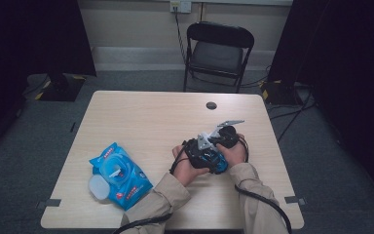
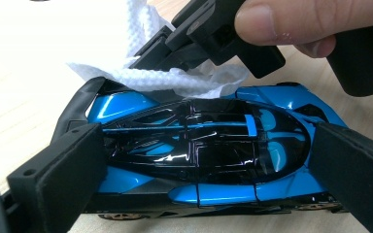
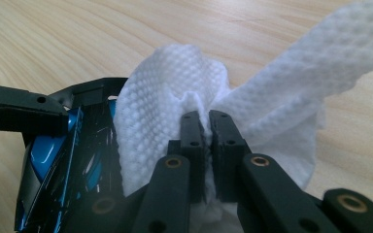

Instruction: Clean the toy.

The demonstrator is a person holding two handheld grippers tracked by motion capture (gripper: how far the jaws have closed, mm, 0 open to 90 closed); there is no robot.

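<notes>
Toy car clamped for wiping with a white cloth

The left gripper [image 2: 199, 160] grasps the blue and black toy car [image 2: 199, 145] lengthwise, one jaw pressed to each end, with the car resting on the tabletop [image 3: 126, 39]. The right gripper [image 3: 207, 145] has its jaws clenched on a white textured wipe [image 3: 175, 92], which bunches up beyond the jaw tips and lies against the car's side just outside the left jaws. A blue wipes pack [image 1: 118, 174] lies well apart.
</notes>
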